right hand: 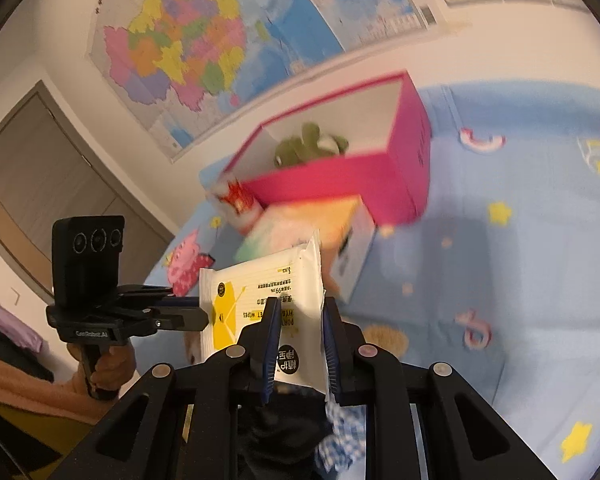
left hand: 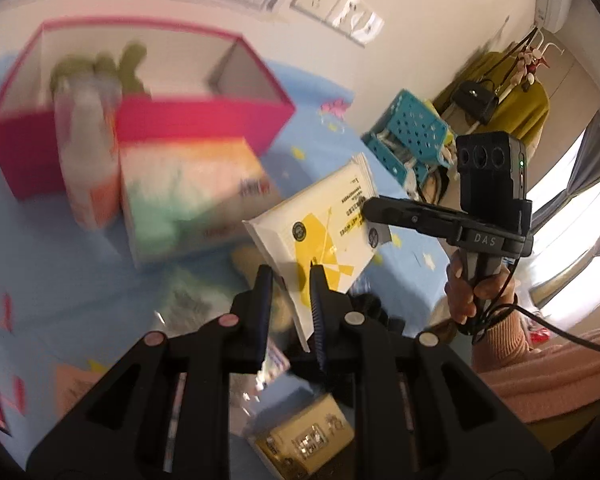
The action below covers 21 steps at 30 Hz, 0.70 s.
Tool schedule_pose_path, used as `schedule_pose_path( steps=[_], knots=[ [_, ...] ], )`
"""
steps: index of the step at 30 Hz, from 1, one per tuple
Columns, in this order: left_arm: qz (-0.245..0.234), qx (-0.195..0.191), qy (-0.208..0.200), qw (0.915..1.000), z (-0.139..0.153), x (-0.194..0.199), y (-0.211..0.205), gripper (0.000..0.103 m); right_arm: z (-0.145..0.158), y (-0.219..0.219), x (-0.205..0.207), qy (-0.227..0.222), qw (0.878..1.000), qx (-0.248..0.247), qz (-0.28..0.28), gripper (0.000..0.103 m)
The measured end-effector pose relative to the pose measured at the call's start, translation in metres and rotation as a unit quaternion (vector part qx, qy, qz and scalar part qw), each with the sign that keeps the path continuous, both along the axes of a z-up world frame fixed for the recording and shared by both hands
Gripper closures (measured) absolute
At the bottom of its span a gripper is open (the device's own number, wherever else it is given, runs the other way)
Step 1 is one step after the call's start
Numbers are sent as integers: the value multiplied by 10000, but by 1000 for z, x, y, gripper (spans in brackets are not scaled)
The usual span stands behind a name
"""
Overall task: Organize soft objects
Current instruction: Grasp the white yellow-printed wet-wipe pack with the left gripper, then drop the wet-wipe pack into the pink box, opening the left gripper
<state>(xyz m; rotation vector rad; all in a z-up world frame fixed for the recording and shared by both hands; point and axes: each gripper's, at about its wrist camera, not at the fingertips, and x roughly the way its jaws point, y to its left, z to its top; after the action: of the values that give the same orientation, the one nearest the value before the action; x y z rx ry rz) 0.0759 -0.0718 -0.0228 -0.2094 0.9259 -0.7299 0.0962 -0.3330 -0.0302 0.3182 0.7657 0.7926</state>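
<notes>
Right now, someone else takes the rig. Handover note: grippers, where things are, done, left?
Left gripper: shut on one end of the wet wipes pack.
Right gripper: shut on the other end; pack held in the air between both.
Pink box: open on the blue bedsheet, green plush toy inside.
Tissue box: stands against the pink box's front.
Done: plush boxed, pack lifted.
Left: probably put the pack in the pink box, then the small items below the grippers.

Our grippers (left hand: 288, 276) (right hand: 300, 312) are black, with blue ribbed pads (right hand: 271, 344) and round silver rivets (left hand: 354, 317). Each carries a black three-lens camera (left hand: 490, 168); one mount (left hand: 484, 240) reads "DAS". A black cable (left hand: 556, 328) trails over our pink sleeve (left hand: 540, 364).
</notes>
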Motion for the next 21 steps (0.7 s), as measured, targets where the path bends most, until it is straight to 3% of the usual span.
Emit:
schedule_pose_path(
  steps=[9, 16, 21],
  knots=[
    [268, 310, -628, 9972, 58, 48, -2, 83, 46, 8, 41, -551, 9982, 87, -221, 83],
    [445, 465, -718, 9953, 77, 94, 2, 83, 62, 14, 84, -564, 9977, 166, -339, 83],
    [590, 617, -513, 9950, 72, 128, 4, 83, 59, 24, 111, -416, 9983, 47, -400, 83]
  ],
)
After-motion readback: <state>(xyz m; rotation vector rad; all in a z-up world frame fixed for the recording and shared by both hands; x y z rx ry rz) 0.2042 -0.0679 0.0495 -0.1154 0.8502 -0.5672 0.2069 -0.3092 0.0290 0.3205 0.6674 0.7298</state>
